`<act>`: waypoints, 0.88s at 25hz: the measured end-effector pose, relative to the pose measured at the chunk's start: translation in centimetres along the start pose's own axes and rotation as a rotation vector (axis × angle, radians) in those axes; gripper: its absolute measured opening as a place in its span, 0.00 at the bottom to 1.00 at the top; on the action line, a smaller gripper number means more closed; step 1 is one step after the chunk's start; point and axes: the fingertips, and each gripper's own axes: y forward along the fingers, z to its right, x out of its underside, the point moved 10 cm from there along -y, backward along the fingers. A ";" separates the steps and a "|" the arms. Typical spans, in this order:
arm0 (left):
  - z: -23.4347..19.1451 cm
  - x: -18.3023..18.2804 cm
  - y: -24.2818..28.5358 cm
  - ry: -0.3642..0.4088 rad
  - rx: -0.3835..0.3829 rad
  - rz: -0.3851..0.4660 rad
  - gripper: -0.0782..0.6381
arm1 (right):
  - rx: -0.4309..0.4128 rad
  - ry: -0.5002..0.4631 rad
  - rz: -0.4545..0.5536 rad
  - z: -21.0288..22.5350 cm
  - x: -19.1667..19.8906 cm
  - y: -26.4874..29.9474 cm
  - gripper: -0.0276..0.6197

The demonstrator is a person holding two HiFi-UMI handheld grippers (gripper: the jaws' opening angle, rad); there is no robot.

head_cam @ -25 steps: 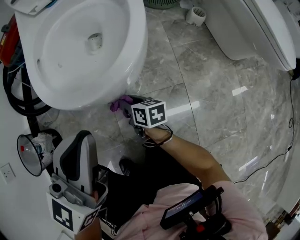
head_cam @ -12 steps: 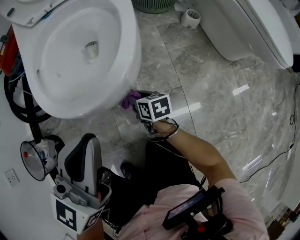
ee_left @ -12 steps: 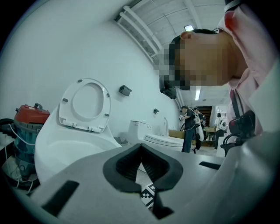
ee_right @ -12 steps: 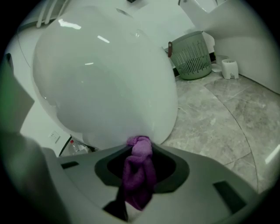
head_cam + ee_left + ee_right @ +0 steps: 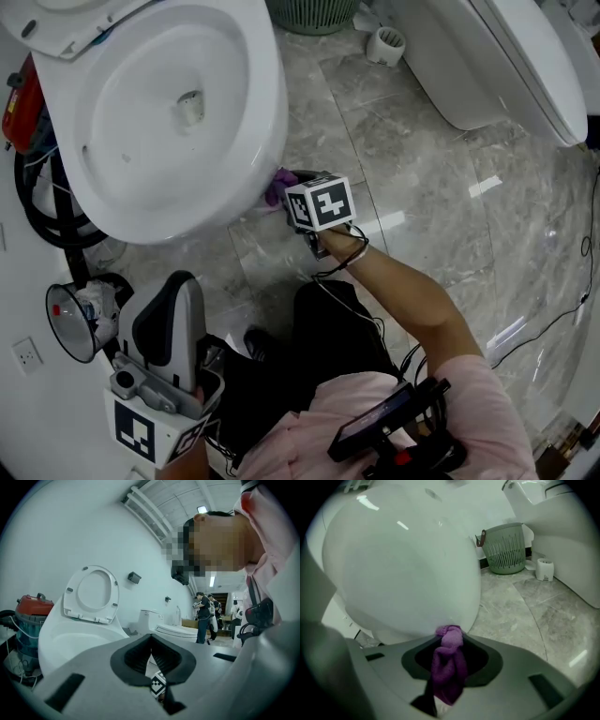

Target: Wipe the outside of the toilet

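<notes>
A white toilet (image 5: 159,122) with its seat lifted fills the upper left of the head view. Its bowl's outer wall (image 5: 403,569) bulges across the right gripper view. My right gripper (image 5: 289,192) is shut on a purple cloth (image 5: 449,665), and the cloth's tip (image 5: 277,185) presses against the bowl's outer side low down. My left gripper (image 5: 167,323) is held low at the bottom left, away from the toilet, jaws shut with nothing in them (image 5: 151,656).
A second white toilet (image 5: 506,56) stands at the upper right. A green basket (image 5: 505,548) and a small white cup (image 5: 544,569) sit on the grey marble floor beyond. A red vacuum (image 5: 21,94) and black hose (image 5: 37,211) lie left of the bowl.
My right gripper has slid the purple cloth along the bowl's outer wall, up and to the right in the head view. The left gripper has hardly moved.
</notes>
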 end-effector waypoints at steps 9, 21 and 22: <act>-0.2 -0.9 -0.7 0.020 -0.010 0.025 0.12 | 0.099 0.031 0.178 2.3 -4.9 -2.5 0.23; -0.5 -5.8 -1.3 0.075 -0.014 0.132 0.12 | 0.089 0.034 0.753 -0.8 -15.8 -16.8 0.23; -0.6 -6.5 -1.2 0.091 -0.013 0.142 0.12 | 0.083 0.011 0.791 -2.0 -16.6 -18.2 0.24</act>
